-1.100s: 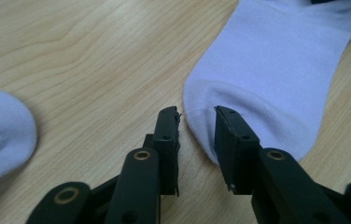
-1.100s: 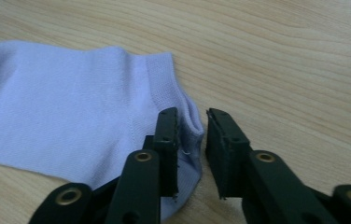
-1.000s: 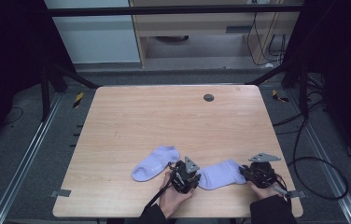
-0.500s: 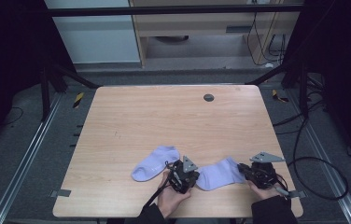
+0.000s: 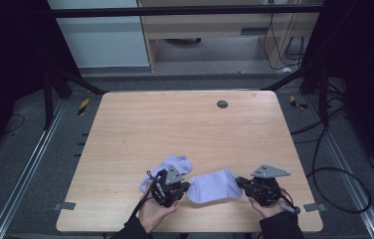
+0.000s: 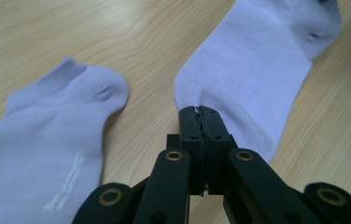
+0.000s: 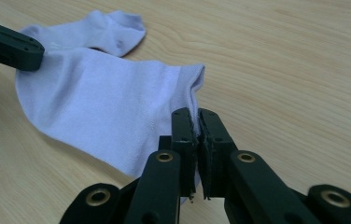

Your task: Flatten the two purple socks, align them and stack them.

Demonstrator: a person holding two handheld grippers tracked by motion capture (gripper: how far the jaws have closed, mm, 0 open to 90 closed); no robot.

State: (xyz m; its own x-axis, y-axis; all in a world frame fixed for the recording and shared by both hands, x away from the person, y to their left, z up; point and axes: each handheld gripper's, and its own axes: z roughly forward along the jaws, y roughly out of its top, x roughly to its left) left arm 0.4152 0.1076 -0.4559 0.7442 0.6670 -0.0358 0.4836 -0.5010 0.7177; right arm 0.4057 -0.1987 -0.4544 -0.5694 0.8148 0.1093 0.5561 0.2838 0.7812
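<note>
Two claws clamped | left claw (image 6: 200,110) and right claw (image 7: 197,114) pinch opposite ends of pale lilac cotton sock (image 5: 214,185) | risk: thin edge slips free if pulled taut | matching second lilac sock (image 6: 47,140) alongside on table (image 5: 175,124)

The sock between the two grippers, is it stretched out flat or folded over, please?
Spread out: the sock is held at opposite ends by the left gripper and right gripper, one unfolded layer above the table.

Left claw (image 5: 184,188) in the left hand (image 5: 154,213), jaws just closed, right claw (image 5: 240,182) in the right hand (image 5: 269,206), jaws pinched together, both forearms entering from below
</note>
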